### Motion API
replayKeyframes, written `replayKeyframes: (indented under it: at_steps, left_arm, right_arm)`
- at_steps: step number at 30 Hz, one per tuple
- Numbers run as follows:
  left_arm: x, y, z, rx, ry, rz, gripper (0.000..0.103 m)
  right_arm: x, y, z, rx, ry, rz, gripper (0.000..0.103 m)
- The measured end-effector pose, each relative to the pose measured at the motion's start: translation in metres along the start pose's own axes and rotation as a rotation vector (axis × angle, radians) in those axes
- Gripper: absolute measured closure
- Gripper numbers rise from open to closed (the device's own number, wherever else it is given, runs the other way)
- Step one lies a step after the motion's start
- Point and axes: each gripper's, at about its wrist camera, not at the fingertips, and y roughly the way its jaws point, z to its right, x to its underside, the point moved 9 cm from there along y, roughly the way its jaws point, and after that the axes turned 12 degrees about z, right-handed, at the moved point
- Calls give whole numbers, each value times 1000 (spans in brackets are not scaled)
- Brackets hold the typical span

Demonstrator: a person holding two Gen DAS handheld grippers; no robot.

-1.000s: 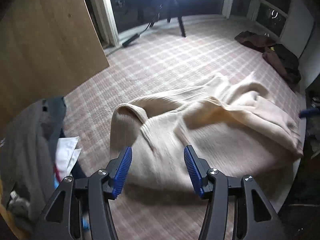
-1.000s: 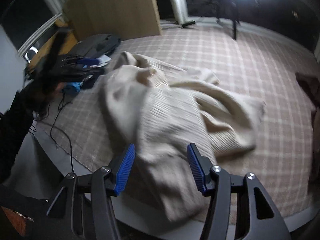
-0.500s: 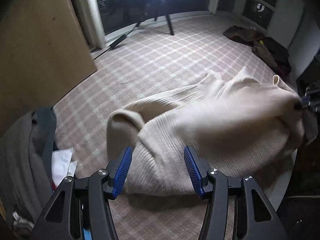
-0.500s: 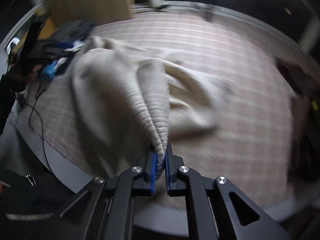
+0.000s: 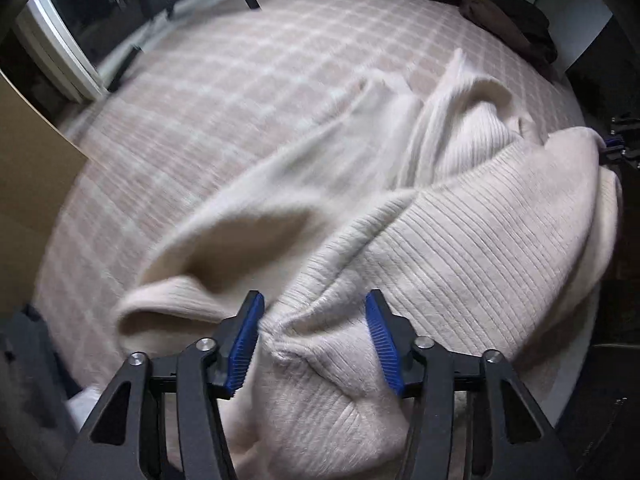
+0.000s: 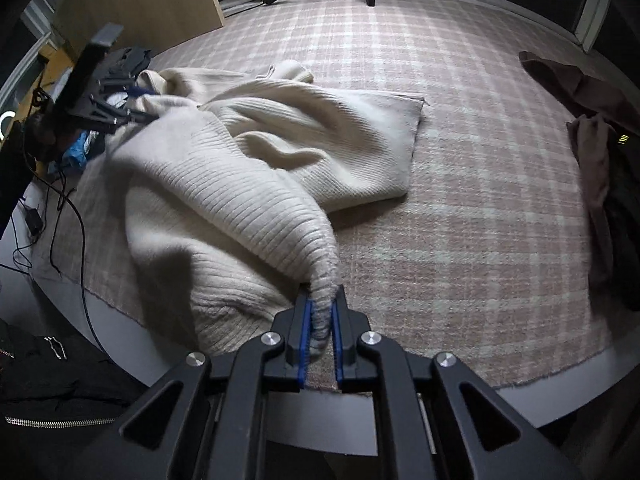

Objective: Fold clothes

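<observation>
Left wrist view
- count: one cream ribbed sweater (image 5: 460,240); one dark clothes heap (image 5: 500,12) at the far edge; one wooden panel (image 5: 28,168) at left.
- surface: pink-and-white checked rug (image 5: 224,92) on a round table; dark windows and stand legs behind.
- sweater position: bunched on the near right part of the rug, reaching under this claw.
- sweater axis: main ribbed band runs from low centre up to the right edge, where the right gripper (image 5: 614,150) shows; a blurred sleeve trails off toward upper centre.
- left gripper (image 5: 314,340): jaws apart but have just been closing, a wrinkled fold between the blue pads; left pad touches the knit, right pad's contact unclear, no firm clamp visible.

Right wrist view
- count: the same one sweater (image 6: 248,168); one brownish clothes heap (image 6: 600,140) at right; one wooden panel (image 6: 152,0) top left; cables (image 6: 60,200) and a dark jacket (image 6: 52,392) off the near-left edge.
- surface: same checked rug (image 6: 460,180), grey table rim (image 6: 560,392) under it.
- sweater axis: a ridge runs from this claw up-left to the left gripper (image 6: 134,116); a flat part lies toward centre right.
- right gripper (image 6: 322,328): pads nearly together, clamped on a thick ribbed edge; jaws just eased slightly wider, fabric between them.
</observation>
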Motion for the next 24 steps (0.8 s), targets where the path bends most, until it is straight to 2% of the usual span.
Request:
replayKeyframes:
  at_steps: [1,2,3,5,9,12,14,15,16,17,18,21,24]
  left_arm:
    - [2,0,2,14,-14,1,82]
    - [3,-3,4,23,-24,9,89]
    - [4,-7,6,27,-33,20,90]
    - [7,-18,9,32,-49,48,91]
    - [10,-50,17,31,-67,133,91]
    - [13,-67,18,-1,-90,180,91]
    - [15,-72,21,-17,-111,195,92]
    - [16,-73,21,-26,-114,200,92]
    - [17,-74,21,-39,-118,203,92]
    - [19,-74,21,-53,-123,205,92]
    - [20,-75,21,-76,-134,208,93]
    - [22,-88,16,-200,-207,234,93]
    - [15,-128,8,-282,-360,319,94]
  right_arm:
    - [-1,-1,1,-5,8,2,78]
    - [-3,-3,1,-9,18,14,63]
    - [-5,-6,2,-13,28,29,53]
    - [-10,-5,0,-41,44,50,53]
    - [-16,8,5,-106,107,37,53]
    - [-23,22,18,-217,235,24,52]
    - [-24,33,22,-248,262,6,52]
    - [-24,39,24,-260,270,-3,53]
    - [-24,43,22,-271,276,-12,60]
    - [-21,45,17,-303,283,-32,89]
    - [-19,44,12,-326,284,-41,97]
    - [-20,21,-11,-326,150,10,97]
    - [-42,-28,-18,-288,61,124,97]
